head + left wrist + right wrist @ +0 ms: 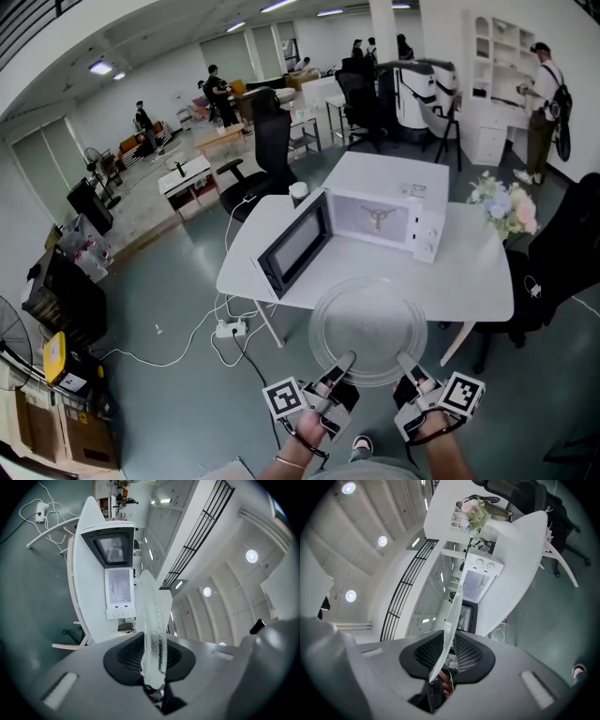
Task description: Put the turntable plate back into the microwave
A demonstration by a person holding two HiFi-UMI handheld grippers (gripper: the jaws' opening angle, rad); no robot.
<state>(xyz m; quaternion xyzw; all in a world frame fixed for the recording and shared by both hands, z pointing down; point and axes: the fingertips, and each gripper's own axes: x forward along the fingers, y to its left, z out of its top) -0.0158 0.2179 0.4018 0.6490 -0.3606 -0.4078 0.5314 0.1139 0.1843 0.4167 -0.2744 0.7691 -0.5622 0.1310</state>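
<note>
Glass, I judge: stiff, fairly heavy, slick and breakable. The turntable plate (368, 328) is held flat in the air at the near edge of the surface (473, 281), well short of the open microwave (384, 220). Its rim is the place to grip. My left fingers (343, 363) and right fingers (410, 366) are both clenched on the near rim, spaced apart.

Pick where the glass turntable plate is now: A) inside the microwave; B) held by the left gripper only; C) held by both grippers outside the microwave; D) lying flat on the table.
C: the left gripper and right gripper each clamp the near rim of the turntable plate, short of the open microwave.
</note>
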